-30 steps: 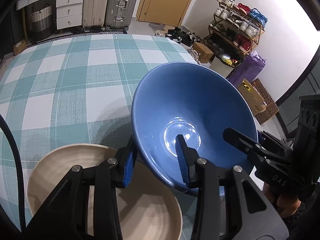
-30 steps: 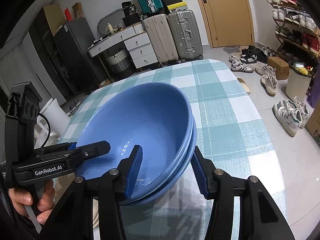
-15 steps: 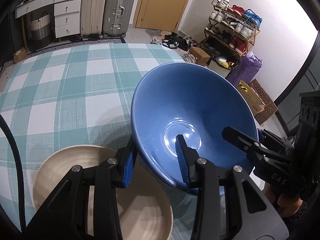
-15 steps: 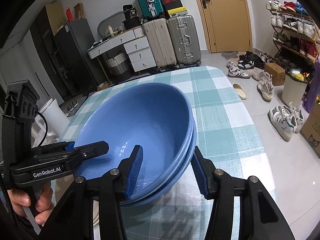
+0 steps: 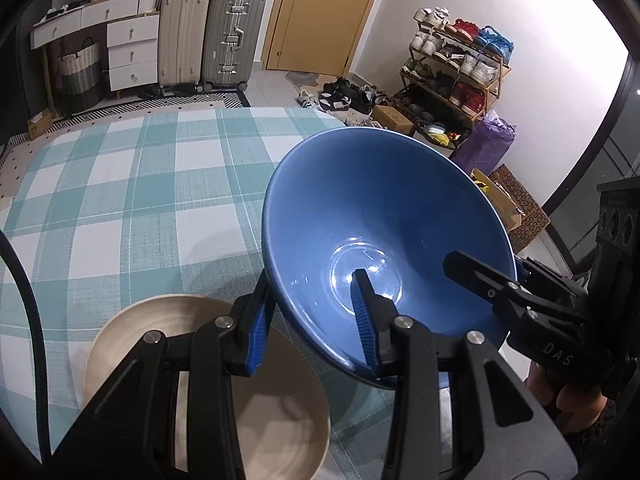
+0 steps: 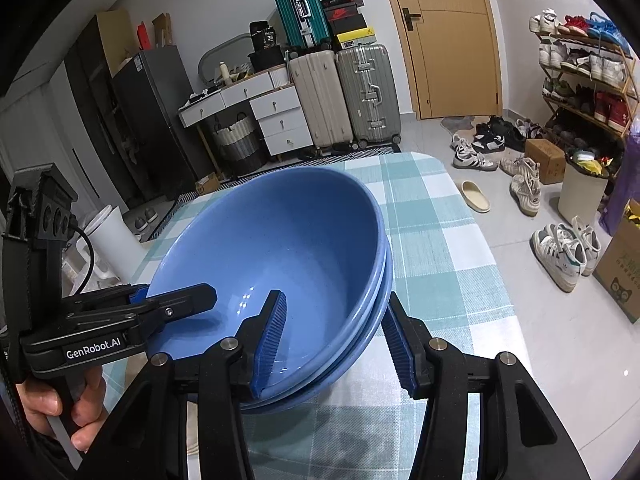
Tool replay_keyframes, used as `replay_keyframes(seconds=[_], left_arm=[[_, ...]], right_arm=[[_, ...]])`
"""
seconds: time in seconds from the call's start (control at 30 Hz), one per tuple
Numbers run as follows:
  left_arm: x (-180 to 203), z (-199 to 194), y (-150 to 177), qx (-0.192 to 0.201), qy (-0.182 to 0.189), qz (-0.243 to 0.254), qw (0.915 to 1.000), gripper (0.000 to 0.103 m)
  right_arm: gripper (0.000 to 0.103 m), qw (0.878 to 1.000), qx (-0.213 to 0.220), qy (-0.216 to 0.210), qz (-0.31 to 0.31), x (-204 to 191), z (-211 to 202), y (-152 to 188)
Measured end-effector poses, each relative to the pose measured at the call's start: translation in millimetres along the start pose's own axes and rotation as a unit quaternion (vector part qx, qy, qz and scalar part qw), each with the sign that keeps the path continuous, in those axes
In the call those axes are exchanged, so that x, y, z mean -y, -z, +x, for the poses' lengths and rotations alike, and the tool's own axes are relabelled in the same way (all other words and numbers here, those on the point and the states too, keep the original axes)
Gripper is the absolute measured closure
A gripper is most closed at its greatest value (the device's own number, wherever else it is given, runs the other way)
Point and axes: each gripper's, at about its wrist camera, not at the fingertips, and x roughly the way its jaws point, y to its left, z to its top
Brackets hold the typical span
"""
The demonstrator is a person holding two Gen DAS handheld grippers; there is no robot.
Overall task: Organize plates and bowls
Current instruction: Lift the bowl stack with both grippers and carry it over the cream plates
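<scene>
Both tools are matte black plastic frames with silver screw heads at the pivots. The left gripper [image 5: 312, 316] has fingers [image 5: 363, 316] faced with ribbed blue pads; so does the right gripper [image 6: 336, 336]. White lettering reads "GenRobot.AI" on one body and "DAS" on the other. A black cable [image 5: 28, 320] loops beside the left tool. Bare skin shows on the left hand [image 6: 60, 412].

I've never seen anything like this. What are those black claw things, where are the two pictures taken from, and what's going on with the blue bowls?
Those claws are hand-held grippers; a person squeezes one in each hand. Each carries a camera looking along its own fingers, so one picture comes from the left gripper and one from the right gripper. Both pinch the rim of the blue bowls, two nested together and tilted, from opposite sides. Below lies a beige plate on the checked tablecloth. Suitcases, drawers and shoes stand behind.
</scene>
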Motion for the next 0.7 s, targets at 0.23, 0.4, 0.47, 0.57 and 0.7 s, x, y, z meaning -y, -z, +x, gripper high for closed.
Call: replay_keyframes(seconds=[0.23,0.4,0.47,0.57,0.7], left_arm=[[3.7,-20.2,-0.4,0.011,-0.003,0.0,0.9999,0.068],[2.7,-36.7,0.9,0.02,-0.006,-0.003,0.9998,0.068],[3.0,-45.2,2.9,0.024,-0.009,-0.003,0.9997,0.068],[2.4,-54.1,4.8,0.027,-0.015,-0.005,0.9995,0.068],[0.4,-69.3,10.4,0.032,-0.02,-0.009,0.9992,0.068]], right_arm=[[0.052,1.0,0.008,-0.009,0.003,-7.8,-12.8,-2.9],[0.052,1.0,0.011,-0.011,-0.004,-17.5,-19.7,-5.3],[0.052,1.0,0.013,-0.012,-0.008,-21.8,-22.3,-5.6],[0.052,1.0,0.015,-0.015,-0.013,-28.9,-26.8,-5.0],[0.052,0.999,0.02,-0.02,-0.019,-38.5,-30.7,-5.0]])
